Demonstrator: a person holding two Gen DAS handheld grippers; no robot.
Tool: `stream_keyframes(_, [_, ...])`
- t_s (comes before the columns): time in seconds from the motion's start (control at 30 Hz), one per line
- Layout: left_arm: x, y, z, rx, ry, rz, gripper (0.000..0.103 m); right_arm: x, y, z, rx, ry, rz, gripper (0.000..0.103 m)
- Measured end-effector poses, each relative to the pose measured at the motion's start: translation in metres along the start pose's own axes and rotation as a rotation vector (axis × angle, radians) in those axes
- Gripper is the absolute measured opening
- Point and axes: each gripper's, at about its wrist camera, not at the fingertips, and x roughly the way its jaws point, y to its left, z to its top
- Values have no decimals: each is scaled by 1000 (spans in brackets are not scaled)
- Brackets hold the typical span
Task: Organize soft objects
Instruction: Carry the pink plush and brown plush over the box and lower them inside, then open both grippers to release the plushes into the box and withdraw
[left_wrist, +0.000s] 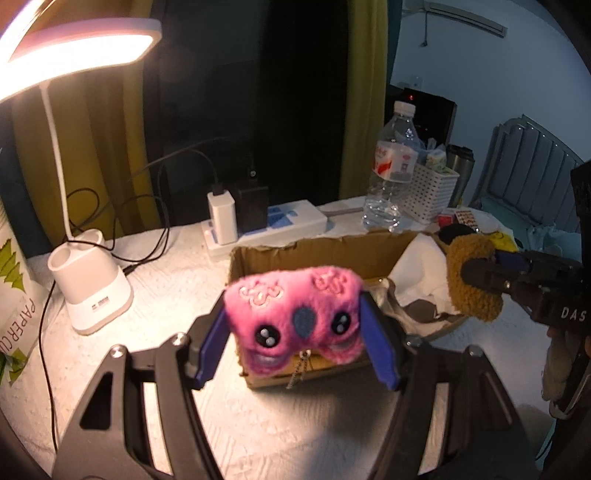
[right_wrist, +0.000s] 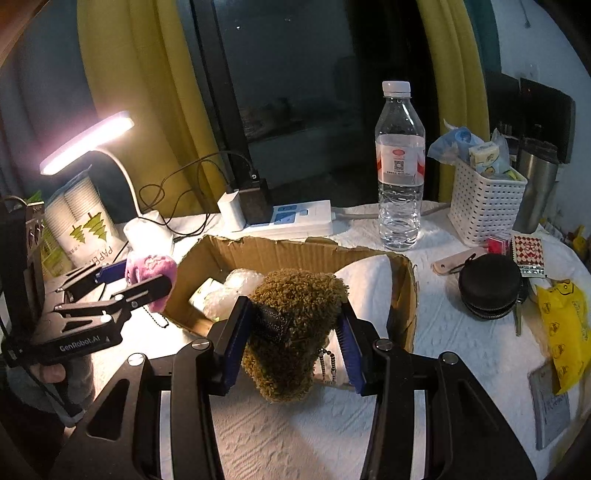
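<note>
Both tongs are loaded. Left tongs (left_wrist: 295, 325) are clenched on the pink plush (left_wrist: 293, 317), its embroidered face toward the camera and a bead chain hanging below it. Right tongs (right_wrist: 291, 332) are clenched on the brown plush (right_wrist: 295, 325), blue pads pressing into its curly pile on both sides; it also has a bead chain dangling.

Position: both toys are held in the air at the cardboard box (right_wrist: 295, 254). The pink one hangs at the box's near-left corner, the brown one over its near edge. The box is open-topped with torn flaps and sits on the white-covered counter (right_wrist: 295, 424). Inside it are white padding and some clear plastic wrap; what else is in there I cannot tell.

Step in hand, as judged: deposit each toy into the box.
- Carry each plush fully past the cardboard rim before lowering, so the soft body does not catch on the torn flap.
- Lower first, then part the pads. These toys are light and would probably bounce or roll if dropped from height.
- Watch the chains: either could snag on a pad or the box edge.
- Go one at a time. The two tongs are near each other over a small opening.
- Aim for the bare part of the box, not on top of the padding heap.

Count: plush toys 2 (1 pink, 1 brown); box 1; tongs 2; water bottle (right_wrist: 400, 166) 1; desk lamp (left_wrist: 79, 48) 1; white basket (right_wrist: 484, 210) 1.
</note>
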Motion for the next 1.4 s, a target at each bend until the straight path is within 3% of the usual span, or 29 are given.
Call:
stream_keyframes(0.37, [40, 2, -7, -12, 70, 1, 69, 35, -9, 3, 20, 35, 17, 48])
stream_keyframes(0.57, [54, -4, -10, 12, 104, -2, 75, 53, -14, 1, 29, 68, 25, 48])
stream_keyframes(1.2, [38, -2, -5, 5, 82, -9, 77, 59, -11, -1, 37, 93, 11, 52])
stream_keyframes(1.3, [30, -2, -4, 10, 69, -9, 77, 53, -7, -1, 32, 88, 10, 56])
stream_keyframes(1.37, [24, -3, -3, 13, 59, -11, 77, 48, -5, -1, 29, 80, 3, 67])
stream_keyframes(1.4, [21, -3, -3, 15, 54, -12, 77, 45, -4, -1, 28, 74, 1, 67])
